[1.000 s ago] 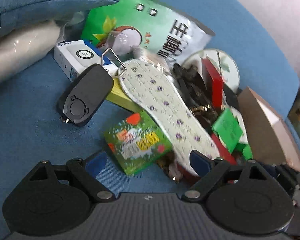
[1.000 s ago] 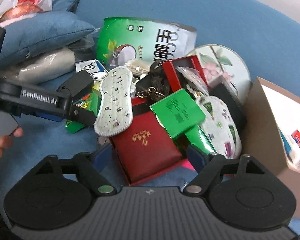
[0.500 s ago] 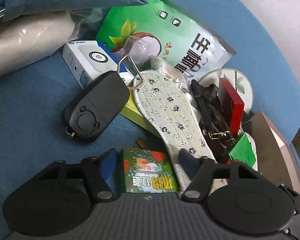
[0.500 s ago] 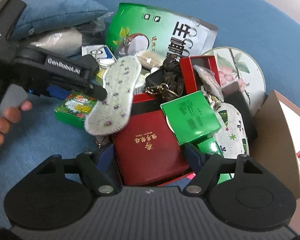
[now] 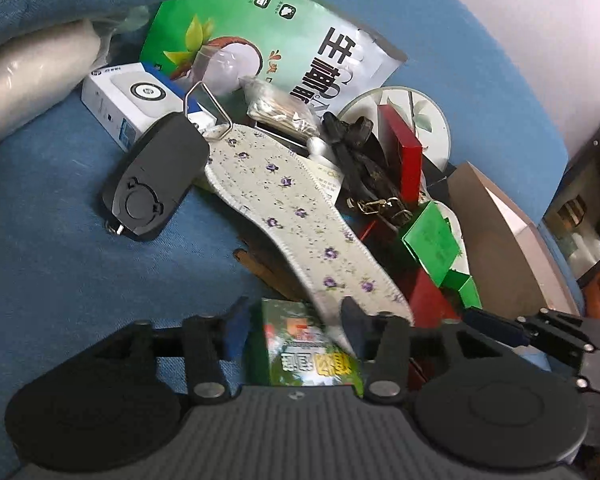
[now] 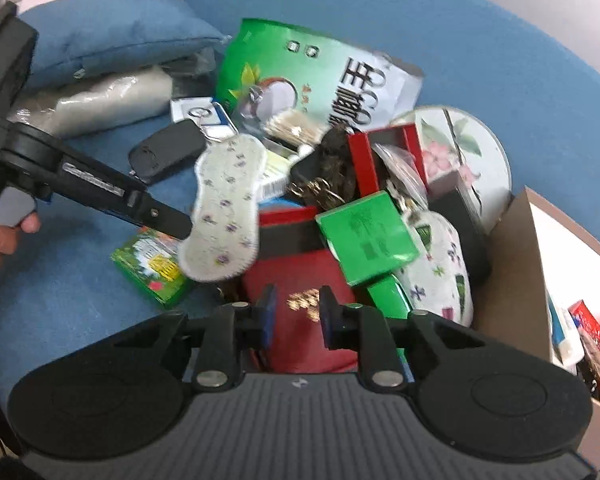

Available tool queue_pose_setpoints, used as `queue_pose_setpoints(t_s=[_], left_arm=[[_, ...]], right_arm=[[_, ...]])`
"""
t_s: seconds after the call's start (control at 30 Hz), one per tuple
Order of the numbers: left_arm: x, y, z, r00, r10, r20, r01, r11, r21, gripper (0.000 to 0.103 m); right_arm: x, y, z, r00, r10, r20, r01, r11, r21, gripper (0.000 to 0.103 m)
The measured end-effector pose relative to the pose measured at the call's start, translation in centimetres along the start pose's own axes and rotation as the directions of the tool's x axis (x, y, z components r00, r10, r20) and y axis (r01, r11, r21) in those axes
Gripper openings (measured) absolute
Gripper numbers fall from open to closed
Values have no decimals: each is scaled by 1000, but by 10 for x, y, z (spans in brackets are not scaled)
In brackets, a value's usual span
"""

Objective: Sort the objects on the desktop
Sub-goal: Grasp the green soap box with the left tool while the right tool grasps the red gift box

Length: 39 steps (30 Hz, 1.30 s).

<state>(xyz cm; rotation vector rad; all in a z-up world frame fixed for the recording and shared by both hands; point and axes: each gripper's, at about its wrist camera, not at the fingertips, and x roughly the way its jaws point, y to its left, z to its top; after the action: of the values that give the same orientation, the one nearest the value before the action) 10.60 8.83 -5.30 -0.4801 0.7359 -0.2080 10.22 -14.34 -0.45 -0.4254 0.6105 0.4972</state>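
Observation:
A small green packet (image 5: 308,356) sits between my left gripper's (image 5: 294,328) pads, squared up with them; the jaws are opening slightly. The flowered insole (image 5: 292,216) rests its near end against that gripper's right finger. In the right wrist view the left finger (image 6: 160,216) touches the insole (image 6: 224,208), with the packet (image 6: 152,268) just below it. My right gripper (image 6: 296,316) hovers over a dark red case (image 6: 296,272). Its jaws are closing to a narrow gap with nothing pinched between them.
A black key fob (image 5: 156,184), a white box (image 5: 128,96) and a coconut bag (image 5: 268,40) lie behind the insole on the blue seat. A green box (image 6: 364,236), a floral pouch (image 6: 444,264) and a round plate (image 6: 468,148) crowd the right. A cardboard box (image 6: 512,272) stands far right.
My left jaws came in around the green packet, which now sits square between them. The right jaws narrowed sharply over the red case. The insole's near end shifted against the left finger.

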Motion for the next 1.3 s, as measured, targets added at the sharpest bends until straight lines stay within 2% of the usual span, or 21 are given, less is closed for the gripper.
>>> queue_pose_setpoints(t_s=[0.07, 0.1, 0.13, 0.27, 0.33, 0.4, 0.47, 0.57, 0.67, 0.77, 0.83, 0.9, 1.03, 1.07, 1.1, 1.13, 1.2, 1.3], left_arm=[[-1, -1, 0, 1000, 6, 8, -6, 1000, 8, 62], [-2, -2, 1, 1000, 11, 8, -11, 1000, 12, 63], [-3, -4, 2, 1000, 13, 4, -14, 1000, 19, 63], [-8, -15, 1, 999, 1, -34, 3, 994, 113, 68], [-9, -21, 0, 997, -23, -74, 36, 983, 181, 70], [-9, -26, -2, 996, -19, -84, 37, 974, 222, 76], [-2, -30, -7, 995, 21, -95, 4, 967, 253, 77], [12, -41, -17, 986, 109, -123, -63, 941, 331, 77], [19, -45, -22, 985, 158, -66, -127, 932, 338, 80], [24, -41, -28, 988, 156, -5, -146, 937, 317, 83], [23, -39, -29, 988, 150, 16, -148, 939, 310, 81], [19, -34, -29, 987, 158, 29, -159, 942, 296, 69], [17, -27, -23, 993, 119, 16, -120, 962, 246, 67], [16, -28, -23, 993, 117, 12, -117, 960, 254, 67], [15, -29, -24, 993, 118, 8, -116, 956, 268, 67], [13, -30, -24, 993, 119, 3, -115, 953, 279, 67], [8, -33, -25, 995, 98, -16, -89, 951, 297, 67], [-3, -36, -30, 998, 39, -48, -22, 947, 319, 67]], right_arm=[[3, -4, -3, 1000, 4, -14, -4, 1000, 15, 35], [5, -6, -4, 1000, 14, -21, -13, 1000, 26, 49], [6, -8, -6, 1000, 18, -18, -17, 999, 35, 52], [8, -10, -9, 999, 41, -6, -41, 999, 28, 59], [8, -12, -9, 998, 55, -10, -54, 998, 16, 60], [8, -13, -9, 997, 70, -18, -70, 997, -13, 61], [12, -14, -11, 996, 77, -38, -79, 996, -50, 65], [20, -15, -14, 994, 75, -74, -79, 995, -66, 70], [25, -17, -13, 993, 92, -68, -95, 994, -53, 72], [32, -22, -11, 990, 121, -66, -120, 993, 16, 73], [33, -23, -8, 990, 122, -74, -119, 992, 45, 71], [29, -21, -5, 991, 107, -75, -103, 993, 55, 70], [3, -18, 1, 996, 89, -14, -88, 995, 55, 69], [-5, -18, 3, 996, 93, -3, -92, 994, 57, 59], [-15, -19, 5, 992, 125, 22, -126, 991, 54, 12], [-26, -17, 7, 993, 114, 40, -116, 992, 56, 8], [-38, -16, 7, 996, 83, 29, -84, 995, 50, 8], [-44, -18, -6, 995, 100, -14, -99, 993, 63, 8]])
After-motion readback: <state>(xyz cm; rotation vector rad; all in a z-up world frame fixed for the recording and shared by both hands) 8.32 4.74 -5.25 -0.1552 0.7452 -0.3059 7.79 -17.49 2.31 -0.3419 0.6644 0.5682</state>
